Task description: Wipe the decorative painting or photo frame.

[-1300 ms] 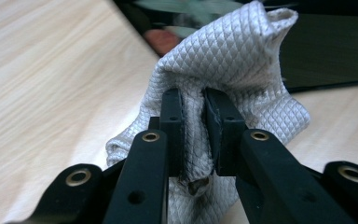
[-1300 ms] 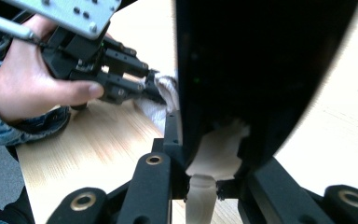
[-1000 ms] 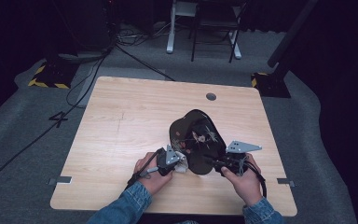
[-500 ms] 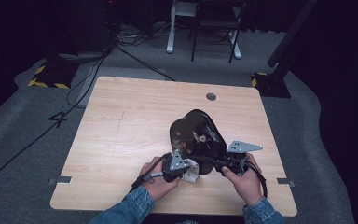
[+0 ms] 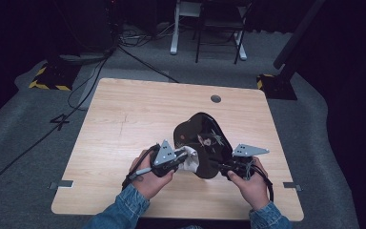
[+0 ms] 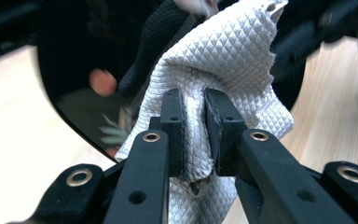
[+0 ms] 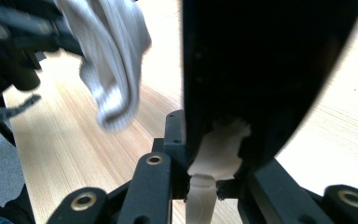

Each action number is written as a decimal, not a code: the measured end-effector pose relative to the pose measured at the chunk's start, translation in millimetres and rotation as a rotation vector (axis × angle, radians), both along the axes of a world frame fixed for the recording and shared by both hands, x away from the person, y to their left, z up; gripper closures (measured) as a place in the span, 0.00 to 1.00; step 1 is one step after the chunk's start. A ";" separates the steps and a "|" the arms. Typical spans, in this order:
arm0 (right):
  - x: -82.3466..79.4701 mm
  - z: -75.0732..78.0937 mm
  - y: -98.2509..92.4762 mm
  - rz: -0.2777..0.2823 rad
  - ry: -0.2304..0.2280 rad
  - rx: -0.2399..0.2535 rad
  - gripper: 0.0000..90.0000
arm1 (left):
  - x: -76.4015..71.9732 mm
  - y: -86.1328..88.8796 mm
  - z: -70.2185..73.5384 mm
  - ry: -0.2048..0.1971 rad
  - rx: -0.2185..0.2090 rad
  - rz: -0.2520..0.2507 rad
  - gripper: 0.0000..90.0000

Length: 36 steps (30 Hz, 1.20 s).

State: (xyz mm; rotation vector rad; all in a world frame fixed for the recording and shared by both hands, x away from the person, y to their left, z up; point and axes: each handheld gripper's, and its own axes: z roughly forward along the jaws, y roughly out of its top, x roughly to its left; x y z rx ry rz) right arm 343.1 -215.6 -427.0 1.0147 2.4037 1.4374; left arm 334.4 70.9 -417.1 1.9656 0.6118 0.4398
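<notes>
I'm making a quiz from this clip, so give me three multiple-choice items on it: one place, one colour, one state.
1. Where is the black plate?
A. table's near right part
B. far left corner
C. on the floor

2. What colour is the cloth?
A. red
B. white
C. green

3. What is the left claw doing?
A. open, empty
B. shut on the cloth
C. lying on the table

Key: 1 A, the high view shows it between the hands near the front edge; 2 B, the quilted fabric is white; 3 B, both jaws pinch a fold.
</notes>
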 end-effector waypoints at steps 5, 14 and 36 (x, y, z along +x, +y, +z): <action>0.4 -0.3 -0.9 0.007 -0.003 -0.001 0.88 | 0.6 5.9 22.8 -0.049 -0.059 0.008 0.87; 0.0 -0.7 -1.5 0.016 -0.011 -0.002 0.88 | 7.9 22.7 51.5 -0.092 -0.154 0.029 0.87; 0.1 -1.0 -3.1 0.039 -0.015 0.000 0.88 | 31.5 6.0 97.6 -0.164 -0.207 0.017 0.87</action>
